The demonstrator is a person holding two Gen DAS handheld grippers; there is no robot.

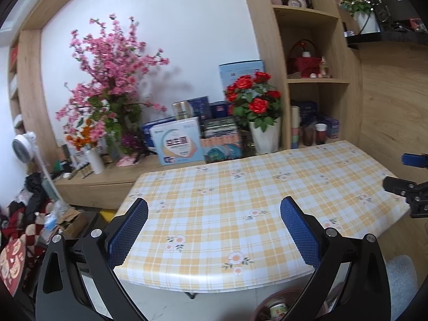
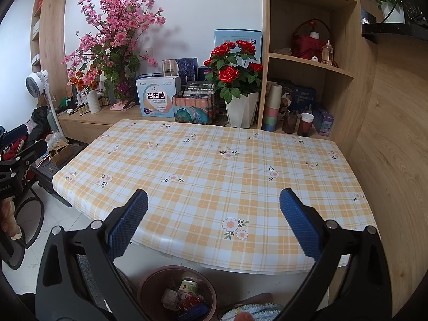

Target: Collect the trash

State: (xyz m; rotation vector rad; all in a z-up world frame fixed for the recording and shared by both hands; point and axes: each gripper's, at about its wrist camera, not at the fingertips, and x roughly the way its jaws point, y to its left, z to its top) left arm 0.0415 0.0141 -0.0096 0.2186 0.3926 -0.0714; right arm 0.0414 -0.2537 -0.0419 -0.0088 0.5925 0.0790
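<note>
You are holding both tongs above the near edge of the surface (image 2: 214,165), which is wearing a yellow plaid cloth with small flowers. Your left tongs (image 1: 214,214) are standing spread wide with nothing between the blue pads (image 1: 128,230). Your right tongs (image 2: 214,214) are spread just as wide and are gripping nothing either. The bin (image 2: 176,291) is sitting on the floor below the near edge of the surface, in front of your right tongs, and the trash (image 2: 184,297) is lying inside it: a small jar, wrappers and a blue piece. In the left view only the bin's rim is showing at the bottom. Behind the surface, a ledge is carrying red roses (image 2: 232,67) in a white pot, pink blossoms (image 2: 117,29) and boxes (image 2: 155,99).
</note>
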